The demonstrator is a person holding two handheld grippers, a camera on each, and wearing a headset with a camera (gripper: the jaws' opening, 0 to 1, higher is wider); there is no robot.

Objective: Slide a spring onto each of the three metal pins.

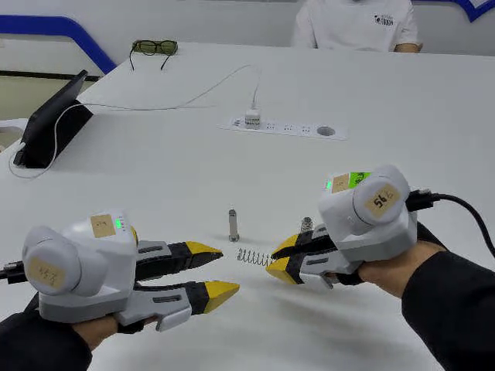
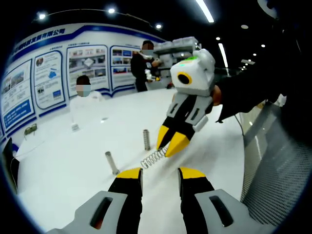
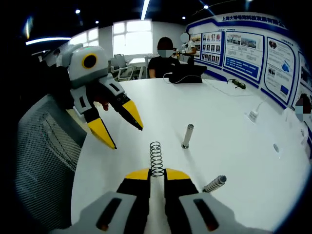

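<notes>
Spring (image 1: pixel 253 256) sits low in the middle of the head view, one end pinched by the right tool (image 1: pixel 277 263), the left tool (image 1: pixel 226 269) spread wide beside it; best to tip it up straight over the bare pin (image 1: pixel 233 225) just above, then slide it down slowly.

Person in black long sleeves (image 1: pixel 452 305), with a pale grey plastic handheld gripper in each hand.
The left gripper (image 1: pixel 226 270) and right gripper (image 1: pixel 271 265) have the same rounded grey housings, black jaws ending in yellow wedge tips, and a small green light each. Both housings carry tan paper stickers (image 1: pixel 383 199) with handwriting. A black cable (image 1: pixel 460 207) leaves the rear of the right gripper.
</notes>
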